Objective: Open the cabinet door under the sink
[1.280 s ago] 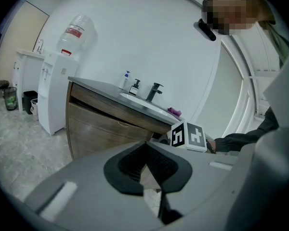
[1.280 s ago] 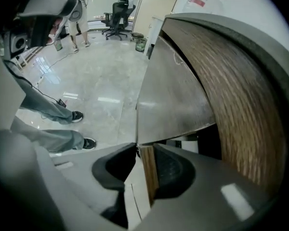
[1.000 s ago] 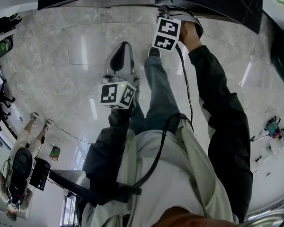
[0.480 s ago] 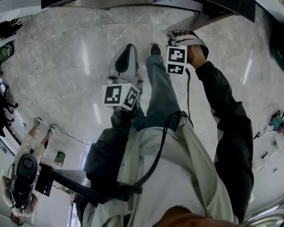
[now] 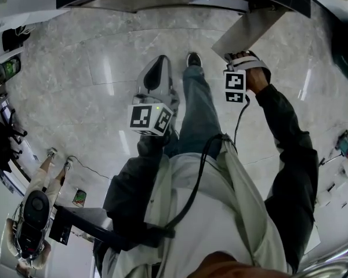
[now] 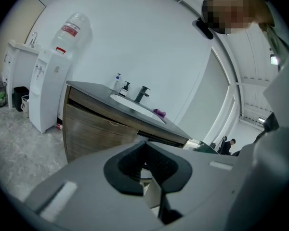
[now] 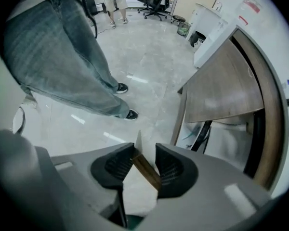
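Hazard: the right gripper [image 7: 143, 163] has its fingers spreading, and the top edge of the cabinet door [image 5: 249, 30] lies slantwise in the gap, not clamped flat. If the hand travels sideways before lifting clear, 1 finger can hook that edge and jerk the door. If let go at this angle, the door may swing back toward the cabinet [image 6: 98, 129]. The left gripper [image 6: 144, 146] is idle, its 2 fingers pressed together on nothing. The door hangs under the sink [image 6: 132, 102], upright and swung partly out. Its free corner points away from the cabinet toward the person, top edge level. Whether height or width is the long axis cannot be told.
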{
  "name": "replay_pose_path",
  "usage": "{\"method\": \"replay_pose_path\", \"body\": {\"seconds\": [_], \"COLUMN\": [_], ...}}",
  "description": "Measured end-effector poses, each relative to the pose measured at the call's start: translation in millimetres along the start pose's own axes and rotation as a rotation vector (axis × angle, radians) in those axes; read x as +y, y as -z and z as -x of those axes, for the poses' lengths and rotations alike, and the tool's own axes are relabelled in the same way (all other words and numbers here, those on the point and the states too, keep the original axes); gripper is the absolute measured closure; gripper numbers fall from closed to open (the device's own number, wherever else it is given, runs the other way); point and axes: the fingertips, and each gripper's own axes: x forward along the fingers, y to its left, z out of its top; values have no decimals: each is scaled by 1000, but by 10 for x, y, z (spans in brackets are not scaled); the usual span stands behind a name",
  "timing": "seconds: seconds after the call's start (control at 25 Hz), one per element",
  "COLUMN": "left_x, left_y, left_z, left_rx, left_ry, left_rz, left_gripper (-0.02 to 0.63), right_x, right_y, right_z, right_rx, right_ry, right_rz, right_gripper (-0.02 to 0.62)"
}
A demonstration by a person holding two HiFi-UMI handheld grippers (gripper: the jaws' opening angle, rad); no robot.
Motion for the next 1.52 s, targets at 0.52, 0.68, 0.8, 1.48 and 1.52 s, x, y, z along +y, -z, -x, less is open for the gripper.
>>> {"method": "replay_pose_path", "body": {"seconds": [0.52, 0.68, 0.8, 1.48, 1.52], "left_x": [-224, -283, -318, -770, -816], "left_y": [40, 69, 70, 431, 447], "left_z": [44, 33, 19, -418, -443], "left_rx": [16, 25, 25, 59, 52], "left_ry": [66, 71, 72, 78, 74], "left_rz": [-15, -15, -21, -260, -267], "left_gripper": [600, 600, 600, 600, 600], "right_x": [946, 1098, 1213, 1456, 1444], "right_y": [925, 1185, 1429, 2120, 2081], "right_z": [-3, 9, 15, 11, 27], "right_rx": [216, 269, 323, 377, 346], "right_ry": [-8, -6, -12, 105, 140], "right_rz": [145, 179, 218, 247, 212], "right_gripper": [431, 423, 420, 407, 398]}}
